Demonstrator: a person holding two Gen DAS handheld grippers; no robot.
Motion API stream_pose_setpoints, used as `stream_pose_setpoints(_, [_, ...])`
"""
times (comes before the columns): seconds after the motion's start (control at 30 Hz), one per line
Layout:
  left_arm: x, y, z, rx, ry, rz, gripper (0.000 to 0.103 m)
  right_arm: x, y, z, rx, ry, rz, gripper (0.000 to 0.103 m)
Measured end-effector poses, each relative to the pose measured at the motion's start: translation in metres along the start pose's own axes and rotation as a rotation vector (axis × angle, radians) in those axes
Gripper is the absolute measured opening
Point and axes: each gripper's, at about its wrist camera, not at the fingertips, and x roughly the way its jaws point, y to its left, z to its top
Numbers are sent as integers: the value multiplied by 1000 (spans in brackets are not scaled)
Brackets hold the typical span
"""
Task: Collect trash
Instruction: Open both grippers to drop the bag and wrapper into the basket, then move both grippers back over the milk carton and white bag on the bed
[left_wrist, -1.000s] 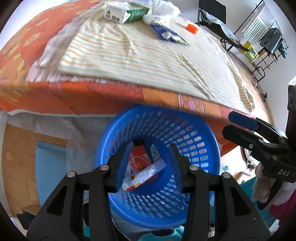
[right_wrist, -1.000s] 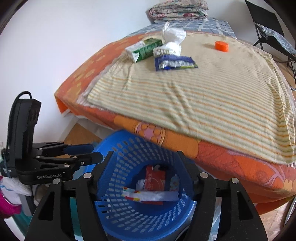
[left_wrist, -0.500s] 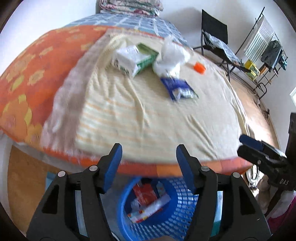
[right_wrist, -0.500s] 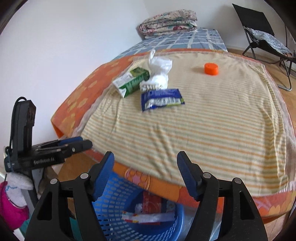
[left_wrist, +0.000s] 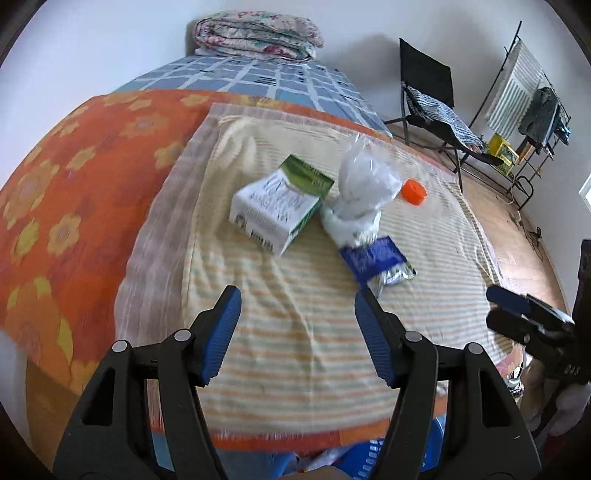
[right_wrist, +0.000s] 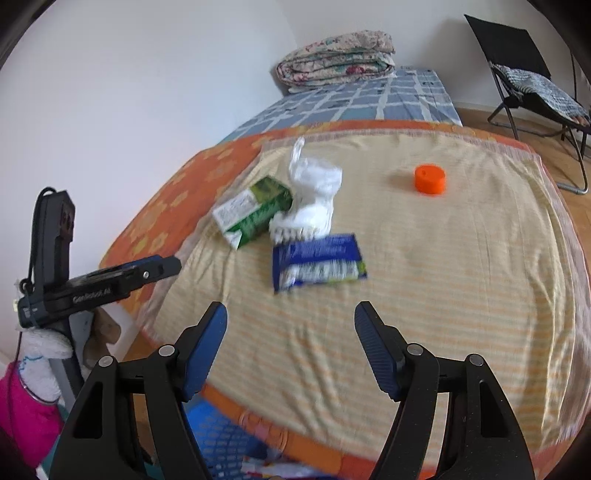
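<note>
On the striped cloth on the bed lie a green-and-white carton (left_wrist: 277, 206) (right_wrist: 252, 215), a crumpled clear plastic bag (left_wrist: 360, 195) (right_wrist: 312, 195), a blue wrapper (left_wrist: 378, 260) (right_wrist: 318, 263) and an orange cap (left_wrist: 413, 192) (right_wrist: 429, 179). My left gripper (left_wrist: 297, 332) is open and empty, near the bed's front edge, short of the carton. My right gripper (right_wrist: 291, 345) is open and empty, short of the blue wrapper. The blue basket (right_wrist: 218, 439) (left_wrist: 373, 458) sits below the bed edge, mostly hidden.
A folded quilt (left_wrist: 255, 35) lies at the bed's far end. A black folding chair (left_wrist: 436, 99) and a drying rack (left_wrist: 528, 96) stand on the wooden floor to the right. A white wall runs along the left.
Both grippers have risen from over the blue basket to bed height and now face the trash on the cloth. The basket has dropped to the bottom edge of both views.
</note>
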Motion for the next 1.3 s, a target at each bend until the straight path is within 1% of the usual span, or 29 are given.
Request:
stream_pose_setpoints(0.17, [16,1,22,35,-5,20,66,14,-7,24,29,-15,12,71])
stream_pose_setpoints(0.3, [25,-2,35,65,-8,23,66,27,-9,34,38,-8,17,72])
stream_pose_setpoints(0.33, [29,-1,39,68,-6,21,68,31,-10,36,45,-2,19,72])
stream_pose_setpoints(0.37, [32,-1,42,69,-4,20,71,33,-11,36,53,3,21,72])
stream_pose_setpoints(0.43, [36,0,47,68,-5,17,74,39,-14,39,76,10,30,72])
stream_pose_setpoints(0.67, [51,18,64,-5,-3,-25,74,48,-23,48,128,8,33,72])
stream_pose_setpoints(0.87, [71,28,77,-61,2,-63,74,57,-26,53,138,10,17,72])
stream_pose_setpoints(1.03, [83,35,84,-112,10,-98,75,66,-25,59,148,10,25,72])
stream_pose_setpoints(1.2, [90,31,82,-104,49,-127,74,79,-26,67,160,14,28,72])
stream_pose_setpoints(1.3, [91,23,79,-62,73,-122,75,90,-33,72,199,23,30,72])
